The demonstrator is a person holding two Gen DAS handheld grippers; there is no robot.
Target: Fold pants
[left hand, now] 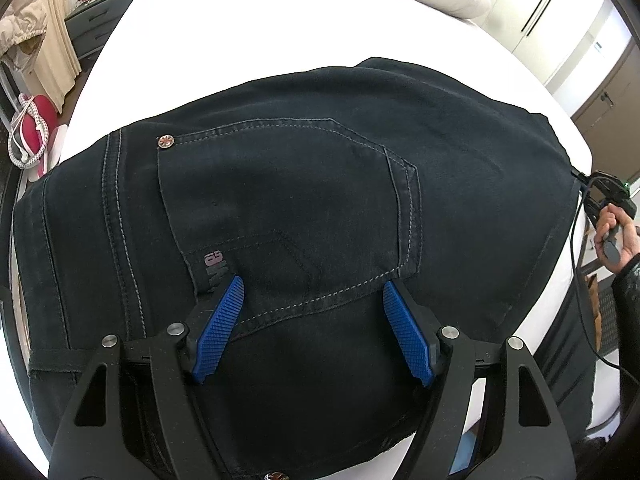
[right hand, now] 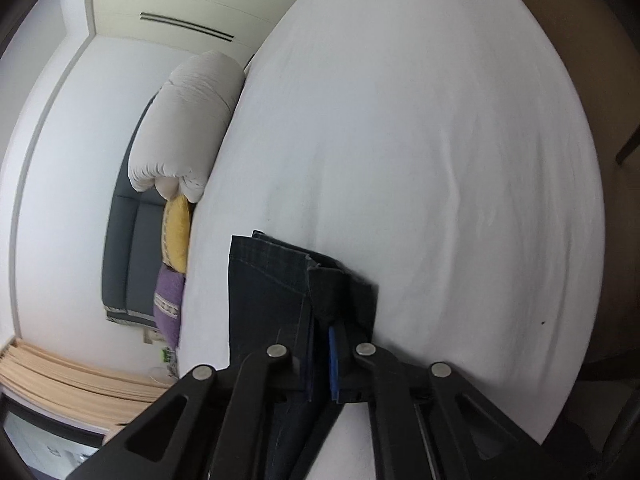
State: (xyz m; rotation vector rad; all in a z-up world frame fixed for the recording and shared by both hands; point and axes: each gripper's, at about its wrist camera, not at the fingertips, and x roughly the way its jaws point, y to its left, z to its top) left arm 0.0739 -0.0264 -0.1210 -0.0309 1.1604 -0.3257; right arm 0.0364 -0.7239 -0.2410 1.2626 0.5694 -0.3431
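Left wrist view: we see the dark pants [left hand: 304, 208] spread seat-up on the white bed [left hand: 248, 40], back pocket [left hand: 288, 200] facing us. The left gripper [left hand: 312, 304] hovers over the pocket, blue pads [left hand: 222, 320] spread wide, gripping nothing. The person's right hand [left hand: 612, 236] sits at the far right edge.

Right wrist view: the right gripper [right hand: 320, 344] is pinched on the stacked leg hems [right hand: 276, 280], held over the bed. We judge a lengthwise fold is in hand; next, the hems should travel toward the waist while the left pins the seat.
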